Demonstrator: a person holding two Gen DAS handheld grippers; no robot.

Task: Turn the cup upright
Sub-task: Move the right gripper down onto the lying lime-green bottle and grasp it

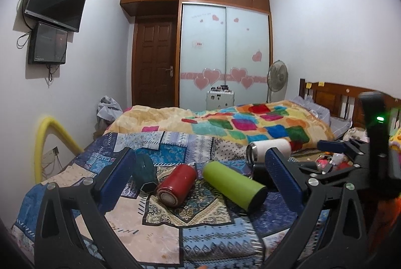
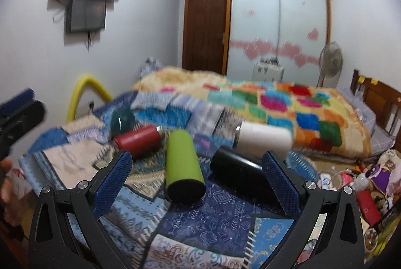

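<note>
Green cup (image 2: pixel 183 166) lies on its side mid patchwork quilt (image 2: pixel 220 218), red cup (image 2: pixel 140 141) and teal cup (image 2: pixel 122 121) left of it, black cup (image 2: pixel 238 173) and white cup (image 2: pixel 265 141) right; right gripper (image 2: pixel 198 181) and left gripper (image 1: pixel 200 181) both spread wide, holding nothing.

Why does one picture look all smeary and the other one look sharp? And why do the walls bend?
Right wrist view: smeared by motion blur, so the green cup, black cup and wardrobe hearts look streaky. Left wrist view: sharp; the red cup and green cup have crisp edges. Both views: the fisheye lens curves walls and darkens the corners; ceiling light glares at the top of the left view.
</note>
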